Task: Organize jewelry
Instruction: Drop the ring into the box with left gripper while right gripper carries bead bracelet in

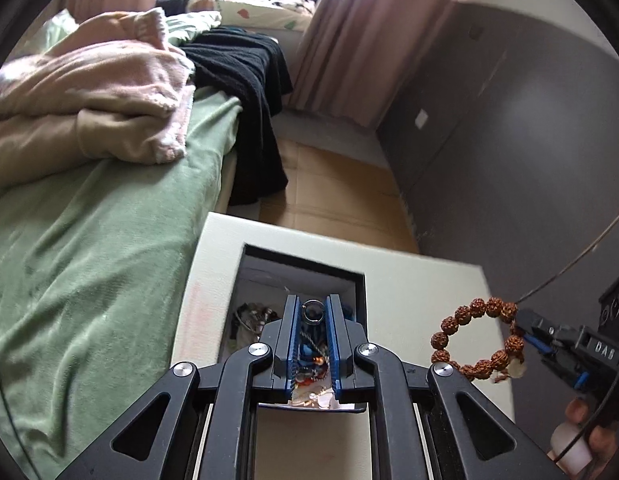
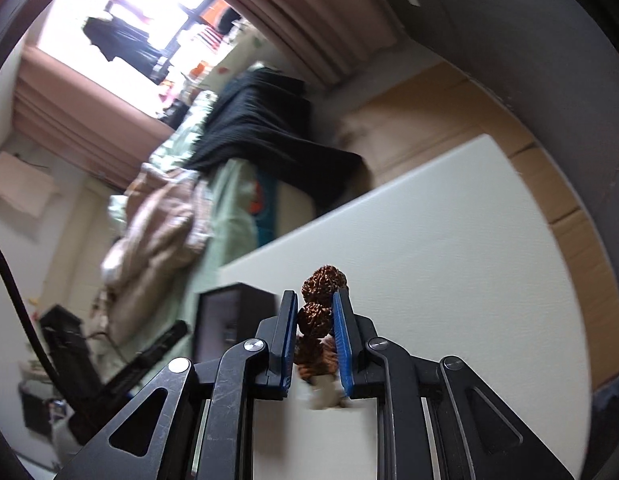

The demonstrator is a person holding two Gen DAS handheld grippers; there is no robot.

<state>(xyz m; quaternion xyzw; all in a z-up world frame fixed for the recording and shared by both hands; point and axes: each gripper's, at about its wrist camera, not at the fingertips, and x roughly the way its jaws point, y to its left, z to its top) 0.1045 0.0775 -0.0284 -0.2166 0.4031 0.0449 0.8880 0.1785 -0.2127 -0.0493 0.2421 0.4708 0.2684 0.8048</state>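
Observation:
A black jewelry box stands open on a white table, with tangled chains and beads inside. My left gripper hangs over the box, jaws narrowly apart around a metal ring; whether they press on it I cannot tell. My right gripper is shut on a brown seed-bead bracelet with a white bead, held in the air above the table. In the left wrist view the bracelet hangs as a loop from the right gripper, right of the box.
A bed with a green sheet, pink bedding and a black garment lies left of the table. Cardboard covers the floor beyond. A dark wardrobe stands on the right. A thin wire arcs at far right.

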